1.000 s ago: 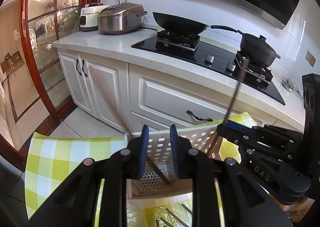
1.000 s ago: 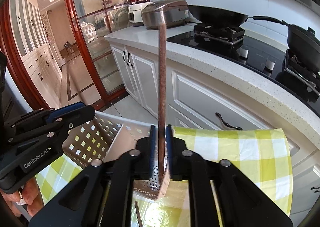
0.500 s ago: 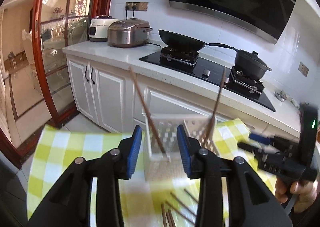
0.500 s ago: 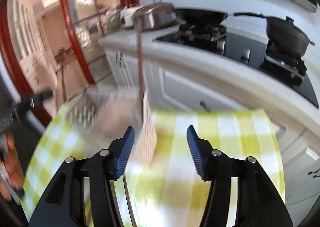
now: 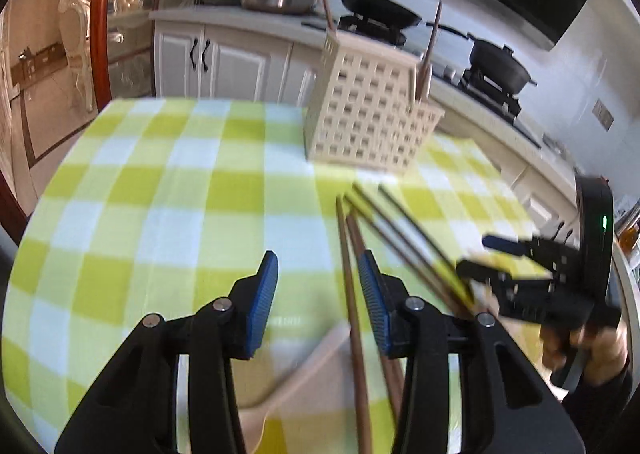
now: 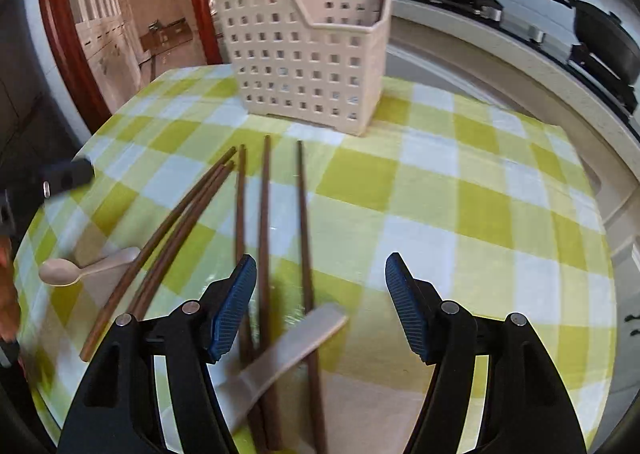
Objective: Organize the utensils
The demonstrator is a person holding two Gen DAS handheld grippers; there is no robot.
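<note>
A cream slotted basket [image 5: 368,114] [image 6: 308,54] stands at the far side of the checked tablecloth [image 5: 160,194], with two brown chopsticks [image 5: 430,46] upright in it. Several loose chopsticks [image 6: 264,214] [image 5: 400,230] lie on the cloth in front of it. My left gripper [image 5: 318,294] hovers low over them with its jaws opening; one chopstick runs along the right pad, unpressed. My right gripper [image 6: 320,294] [image 5: 484,254] is also opening, above two chopsticks and a pale spoon handle [image 6: 288,346], gripping nothing.
A small beige spoon [image 6: 60,272] lies at the left of the cloth, and another spoon [image 5: 296,374] lies under my left gripper. Behind the table are white cabinets and a stove with a wok [image 5: 380,12] and a pot [image 5: 500,62]. A hand [image 5: 592,346] holds the right gripper.
Both grippers let go of the chopsticks they held over the basket, and these now stand in it. Both opened, pulled back and sank toward the loose chopsticks.
</note>
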